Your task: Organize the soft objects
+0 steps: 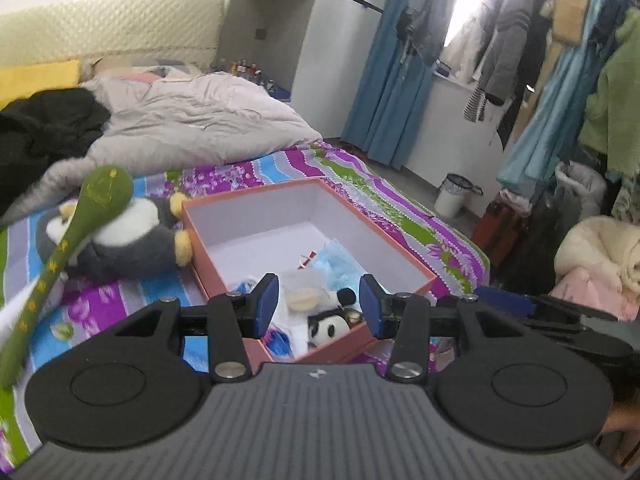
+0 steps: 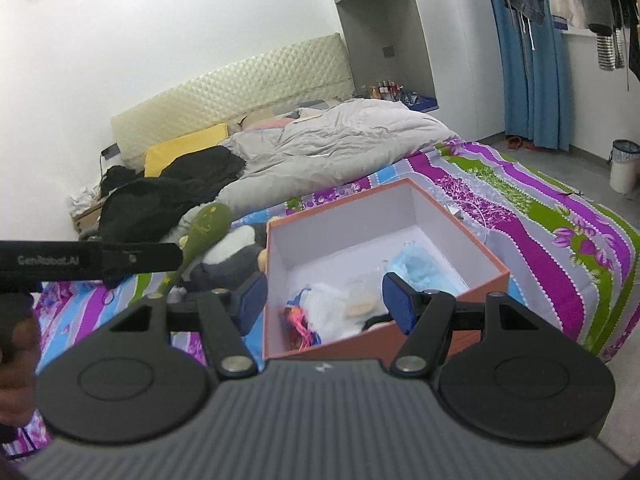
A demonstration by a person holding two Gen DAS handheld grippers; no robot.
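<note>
Far on the bed you see a crumpled grey duvet (image 2: 332, 140), with black clothes (image 2: 168, 192) heaped to its left and a yellow pillow (image 2: 184, 150) against the padded headboard (image 2: 240, 80). Right of the bed, blue curtains (image 2: 532, 72) hang near a white bin (image 2: 624, 170).

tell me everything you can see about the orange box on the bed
The orange box is an open, lidless rectangular carton, apparently stiff card, salmon-orange outside and plain white inside. It sits flat on the striped bedspread, one corner toward the cameras. Its far half is bare; the near half holds soft things: a panda plush, a pale blue fluffy item, white fabric and colourful bits. A grey penguin plush lies against its left wall. Neither gripper touches it.
</note>
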